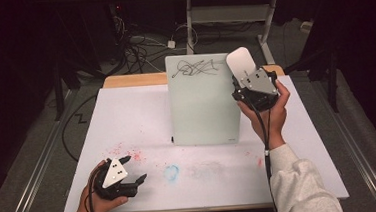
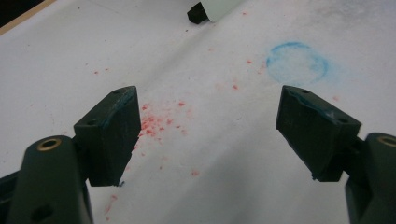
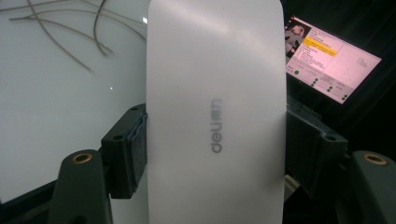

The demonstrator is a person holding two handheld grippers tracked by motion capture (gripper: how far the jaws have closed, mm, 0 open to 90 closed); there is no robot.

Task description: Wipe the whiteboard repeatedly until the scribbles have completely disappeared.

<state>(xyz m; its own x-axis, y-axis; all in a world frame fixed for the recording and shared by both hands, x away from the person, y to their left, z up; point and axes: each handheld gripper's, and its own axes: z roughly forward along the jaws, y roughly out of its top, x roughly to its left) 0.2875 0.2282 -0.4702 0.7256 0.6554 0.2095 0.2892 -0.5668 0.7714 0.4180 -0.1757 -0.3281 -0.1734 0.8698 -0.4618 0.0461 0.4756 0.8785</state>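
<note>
While the right gripper [image 1: 247, 82] is clamping the white eraser [image 1: 240, 62] by its long edges at upper right of the high view, over the scribbled whiteboard [image 1: 203, 105], its long axis is pointing up-frame. It is looking light, stiff, smooth-backed, possibly slippery. The left gripper [image 1: 130, 171] is hanging open, empty, at lower left.
</note>
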